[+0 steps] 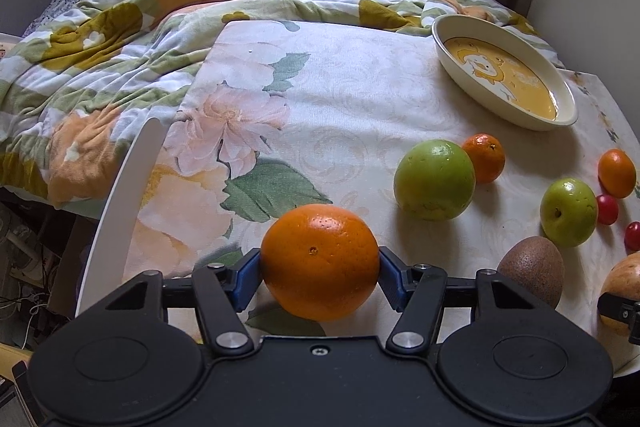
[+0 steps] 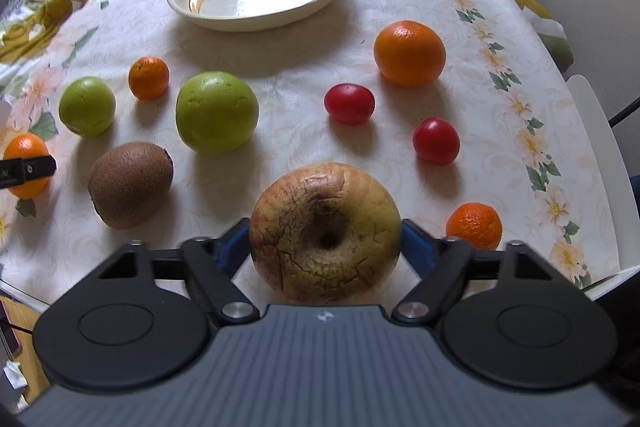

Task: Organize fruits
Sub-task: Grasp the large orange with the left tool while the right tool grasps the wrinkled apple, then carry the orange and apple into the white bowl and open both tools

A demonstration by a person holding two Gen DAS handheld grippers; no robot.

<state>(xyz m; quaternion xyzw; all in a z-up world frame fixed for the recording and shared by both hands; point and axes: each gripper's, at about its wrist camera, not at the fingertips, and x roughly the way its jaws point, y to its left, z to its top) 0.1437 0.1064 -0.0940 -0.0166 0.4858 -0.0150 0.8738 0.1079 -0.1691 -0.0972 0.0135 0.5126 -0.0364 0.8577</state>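
left tool (image 1: 320,277) clamped, right tool (image 2: 325,247) clamped

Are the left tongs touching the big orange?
Touching. In the left wrist view, both blue pads of the left tongs press against the sides of the big orange, no gap showing.

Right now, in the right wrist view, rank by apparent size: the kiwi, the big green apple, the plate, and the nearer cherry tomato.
1. Plate, widest despite being farthest.
2. Big green apple and kiwi: look about alike; the kiwi is nearer the camera, so I won't rank them.
3. Nearer cherry tomato, clearly smallest.
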